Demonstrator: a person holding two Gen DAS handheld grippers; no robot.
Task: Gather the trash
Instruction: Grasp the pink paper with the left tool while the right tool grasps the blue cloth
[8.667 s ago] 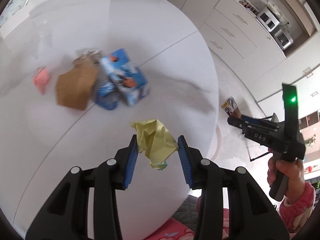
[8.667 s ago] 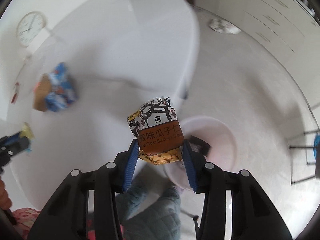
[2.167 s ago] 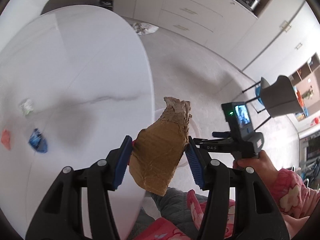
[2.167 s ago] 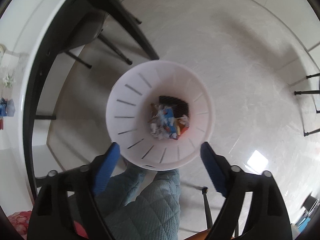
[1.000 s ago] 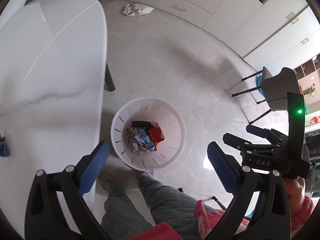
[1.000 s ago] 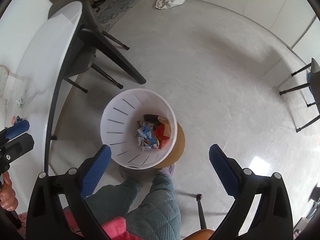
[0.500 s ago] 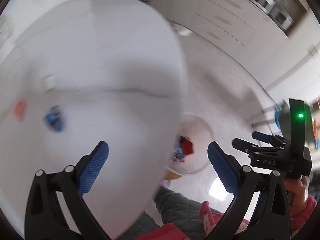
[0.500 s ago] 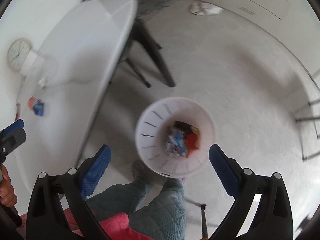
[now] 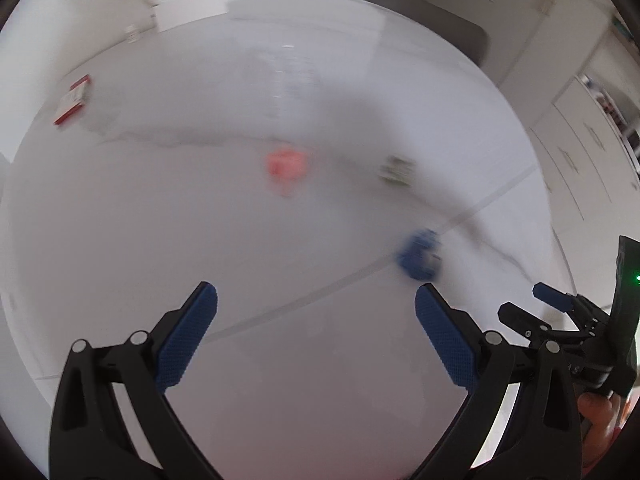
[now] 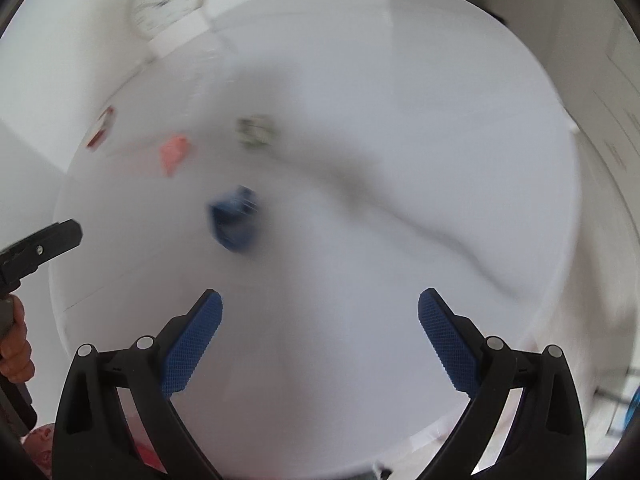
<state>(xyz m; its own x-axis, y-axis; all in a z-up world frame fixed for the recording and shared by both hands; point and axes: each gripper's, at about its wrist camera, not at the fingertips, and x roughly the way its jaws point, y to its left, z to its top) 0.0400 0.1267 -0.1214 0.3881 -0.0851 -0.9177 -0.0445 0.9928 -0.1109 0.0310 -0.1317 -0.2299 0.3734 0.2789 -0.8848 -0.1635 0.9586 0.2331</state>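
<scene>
Three scraps are left on the counter, so the sensible move is one piece per gripper. The blue wrapper lies just ahead of the left gripper and off to its right; the pink scrap and a pale crumpled bit sit farther ahead. Come down square over a piece (both views are blurred, so slow first). Both the left gripper and the right gripper are spread wide, holding and touching nothing.
</scene>
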